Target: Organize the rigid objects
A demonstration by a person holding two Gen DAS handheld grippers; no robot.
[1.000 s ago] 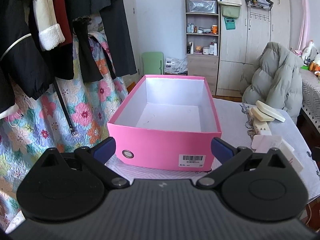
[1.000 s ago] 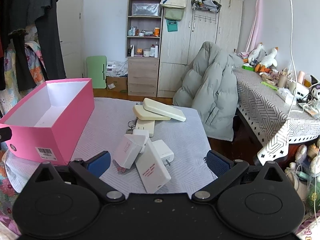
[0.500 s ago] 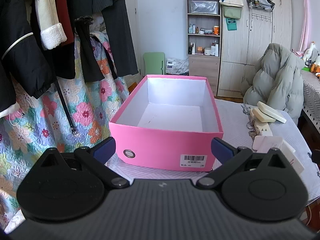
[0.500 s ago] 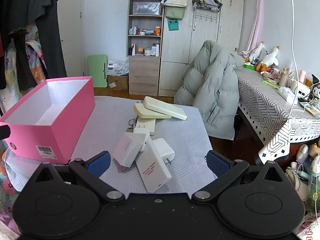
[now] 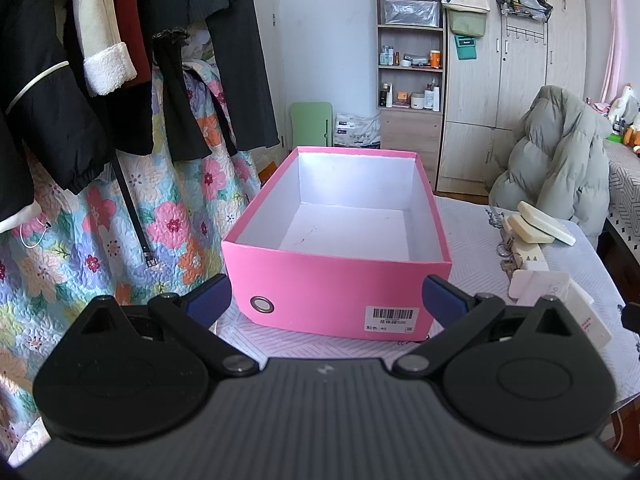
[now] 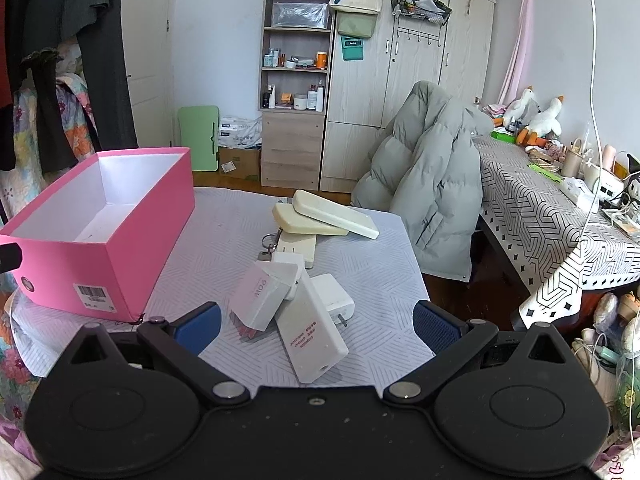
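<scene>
An empty pink box (image 5: pixel 340 292) (image 6: pixel 120 264) with a white inside stands on the left of the cloth-covered table (image 6: pixel 224 232). My left gripper (image 5: pixel 326 306) is open in front of the box's near wall, holding nothing. To the box's right lies a pile of white and cream rigid objects: a long white power bank (image 6: pixel 314 334), a white carton (image 6: pixel 262 300), a white charger (image 6: pixel 334 300), a power strip (image 6: pixel 298 246) and two cream slabs (image 6: pixel 334 220). My right gripper (image 6: pixel 316 322) is open just short of the pile, empty.
Dark coats and a floral quilt (image 5: pixel 80 220) hang close on the left of the box. A grey puffer jacket (image 6: pixel 432 188) is draped at the table's far right corner. A second patterned table (image 6: pixel 540 216) with clutter stands to the right. Shelves and wardrobes line the back wall.
Both grippers have drifted slightly; the box and pile sit a touch differently in view. Nothing was grasped or moved.
</scene>
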